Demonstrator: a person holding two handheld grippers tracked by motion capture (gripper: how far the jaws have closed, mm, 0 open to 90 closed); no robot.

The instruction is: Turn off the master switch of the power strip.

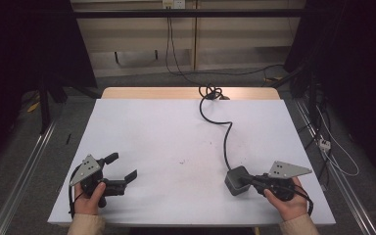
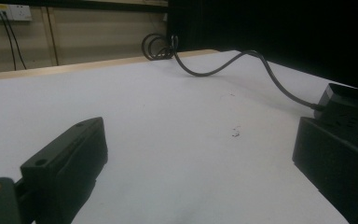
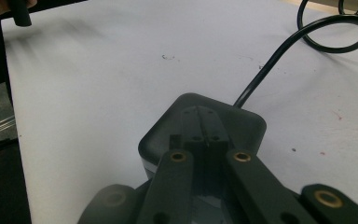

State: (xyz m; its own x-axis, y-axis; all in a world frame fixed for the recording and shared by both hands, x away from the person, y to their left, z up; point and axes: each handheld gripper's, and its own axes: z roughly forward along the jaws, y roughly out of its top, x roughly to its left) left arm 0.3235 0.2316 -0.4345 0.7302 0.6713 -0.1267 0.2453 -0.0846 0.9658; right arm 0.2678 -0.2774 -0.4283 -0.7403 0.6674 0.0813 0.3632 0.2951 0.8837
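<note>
A dark grey power block [image 1: 235,181] lies near the front right of the white table [image 1: 166,127]. Its black cable [image 1: 225,134] runs back to a coil at the far edge. My right gripper [image 1: 247,180] is shut, its two jaws pressed together and lying over the block's top [image 3: 249,123] with nothing between them; the right gripper view shows its tips [image 3: 204,122] above the block's middle. My left gripper [image 1: 122,166] rests at the front left, held by a hand, open and empty. Its view looks across the table to the block [image 2: 349,105] and cable [image 2: 242,58].
The coiled cable [image 1: 211,91] hangs over the table's far wooden edge toward a wall socket [image 1: 172,4]. A small dark mark [image 1: 181,160] sits mid-table. Metal rails [image 1: 24,161] run along the floor on both sides. Dark curtains stand left and right.
</note>
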